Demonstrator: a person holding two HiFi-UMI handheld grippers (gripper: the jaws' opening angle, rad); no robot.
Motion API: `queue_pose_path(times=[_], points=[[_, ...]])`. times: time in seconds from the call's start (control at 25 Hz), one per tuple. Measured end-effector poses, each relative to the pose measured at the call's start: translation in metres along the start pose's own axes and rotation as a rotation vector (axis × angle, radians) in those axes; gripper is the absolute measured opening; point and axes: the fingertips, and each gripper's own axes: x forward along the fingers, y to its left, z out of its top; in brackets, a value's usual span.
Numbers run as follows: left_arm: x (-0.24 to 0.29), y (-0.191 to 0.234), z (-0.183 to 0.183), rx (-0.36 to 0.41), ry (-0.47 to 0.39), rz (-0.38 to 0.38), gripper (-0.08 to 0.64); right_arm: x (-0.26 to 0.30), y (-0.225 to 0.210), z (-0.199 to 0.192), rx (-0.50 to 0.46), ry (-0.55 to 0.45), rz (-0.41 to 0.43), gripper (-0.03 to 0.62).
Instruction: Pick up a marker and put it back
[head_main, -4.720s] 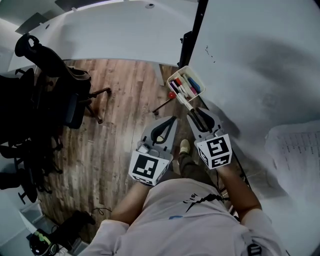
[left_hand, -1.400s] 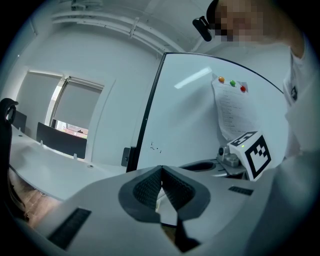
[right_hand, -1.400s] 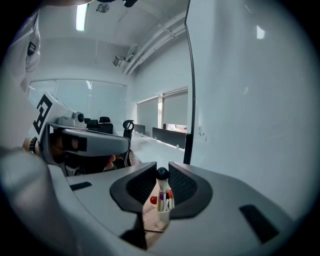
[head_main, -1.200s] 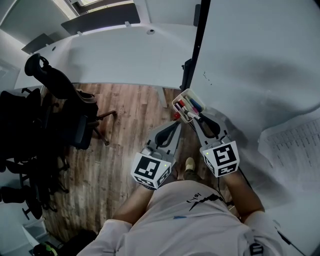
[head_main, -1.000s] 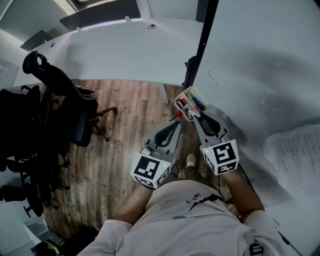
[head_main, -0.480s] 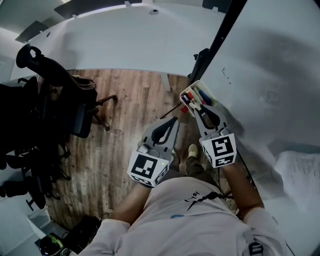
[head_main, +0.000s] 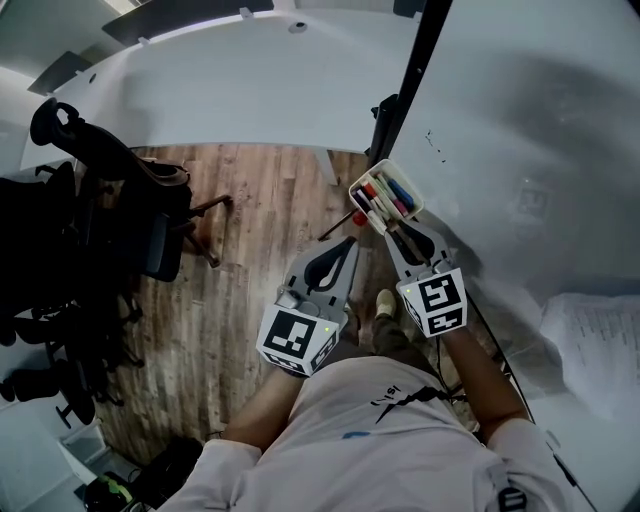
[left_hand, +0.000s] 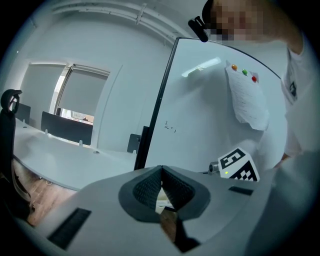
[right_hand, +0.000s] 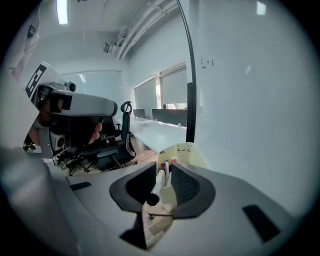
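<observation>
a white marker (right_hand: 157, 184) with a black end lies between the pads of the right tongs (right_hand: 164, 169). these tongs are opening and look loose around it. its far end reaches into the cream plastic tray (right_hand: 189, 151) just past the tips, beside other markers (head_main: 385, 192). the tray sits against the smooth whiteboard (head_main: 520, 120) on the right. the left tongs (left_hand: 161, 171) are squeezed together, holding nothing, over the wooden floor (head_main: 240, 270). a black chair (head_main: 110, 200) stands far left.

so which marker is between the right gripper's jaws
The white marker with its black end toward the camera. The right gripper's jaws are opening around it; the other markers lie beyond in the tray.
</observation>
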Motion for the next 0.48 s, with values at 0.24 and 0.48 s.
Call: queue_pose_path(times=[0.24,0.48], points=[[-0.005,-0.018,0.001,0.005,-0.007,0.01,0.011,-0.02,0.003,0.007,-0.017,-0.021,0.012,0.084],[-0.012,-0.036,0.009,0.022,-0.031,0.018,0.011,-0.038,0.011,0.026,-0.038,-0.057,0.031,0.084]])
